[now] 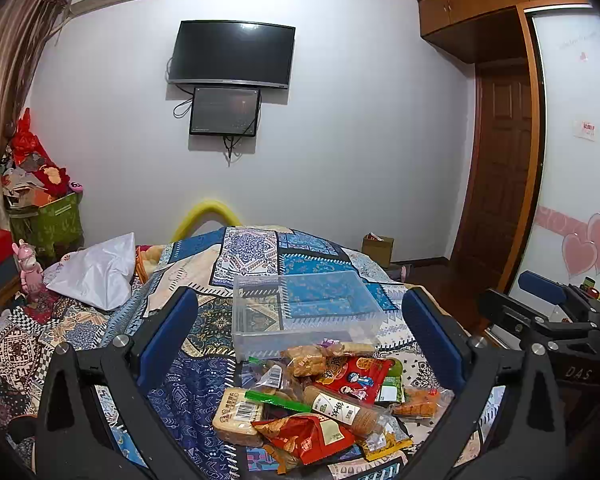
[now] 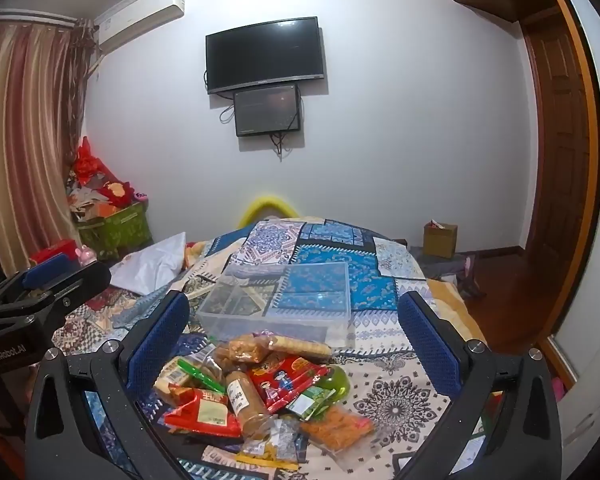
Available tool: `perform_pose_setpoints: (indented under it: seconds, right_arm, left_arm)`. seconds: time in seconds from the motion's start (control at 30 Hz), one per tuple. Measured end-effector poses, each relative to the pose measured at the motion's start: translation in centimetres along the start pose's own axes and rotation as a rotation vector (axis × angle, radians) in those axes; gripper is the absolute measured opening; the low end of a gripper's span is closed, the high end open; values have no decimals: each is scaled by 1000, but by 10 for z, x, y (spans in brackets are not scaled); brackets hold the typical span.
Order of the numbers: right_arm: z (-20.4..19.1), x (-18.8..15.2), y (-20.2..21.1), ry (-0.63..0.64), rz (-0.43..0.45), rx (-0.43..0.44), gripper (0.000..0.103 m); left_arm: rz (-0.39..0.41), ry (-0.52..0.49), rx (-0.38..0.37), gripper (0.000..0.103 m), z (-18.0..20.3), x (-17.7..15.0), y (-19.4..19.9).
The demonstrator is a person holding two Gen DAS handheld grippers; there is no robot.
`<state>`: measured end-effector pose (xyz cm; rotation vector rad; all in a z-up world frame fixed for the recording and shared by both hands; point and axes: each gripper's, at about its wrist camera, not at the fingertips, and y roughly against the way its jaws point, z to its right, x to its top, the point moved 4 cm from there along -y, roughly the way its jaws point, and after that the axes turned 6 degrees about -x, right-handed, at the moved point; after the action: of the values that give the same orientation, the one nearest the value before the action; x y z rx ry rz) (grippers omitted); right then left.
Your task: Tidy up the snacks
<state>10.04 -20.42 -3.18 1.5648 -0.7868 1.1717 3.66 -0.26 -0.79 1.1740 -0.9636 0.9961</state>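
Two pairs of blue-padded tongs hover over a bed spread with a patchwork quilt. The left tongs and the right tongs both stand spread wide, gripping nothing. Between and just beyond each pair's fingers lies one heap of snack packets, roughly a dozen, overlapping too much for a sure count. Countable within it: two red bags, one cylindrical roll of biscuits, one pack of orange strips nearest the right tongs, one pale block with a barcode nearest the left tongs. Directly past the heap, touching its far edge, sits one clear plastic bin, open-topped, nothing inside. Two dark screens hang on the wall ahead.
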Motion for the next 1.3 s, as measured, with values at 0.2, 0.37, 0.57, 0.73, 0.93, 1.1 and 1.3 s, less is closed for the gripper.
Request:
perform_pose_setpoints:
  seconds: [0.2,0.37,0.57,0.73,0.93,1.1,1.3]
  right_arm:
    - [0,-2,1,1,6,5,103]
    - [-2,-3,3,4,10,8,103]
    - [-3,0,2,8,13,8,103]
    - [-3,0,2,7,11,11,103]
    - [-3,0,2,6,11,12,103]
    - [-2,0,2,6,11,11,103]
    - [-2,0,1,5,11,11,103]
  left_arm:
    - [5,0,1,103,-2,0,1]
    - [6,0,1,103,-2,0,1]
    - [7,2,1,103,-2,-1,1]
    - [8,-1,0,103,-1,0,1]
    - [11,-7,-1,103,1,-1,2]
    - [10,-9,-4,103,2,-1,3]
    - [10,-11,-2,103,3,-1,3]
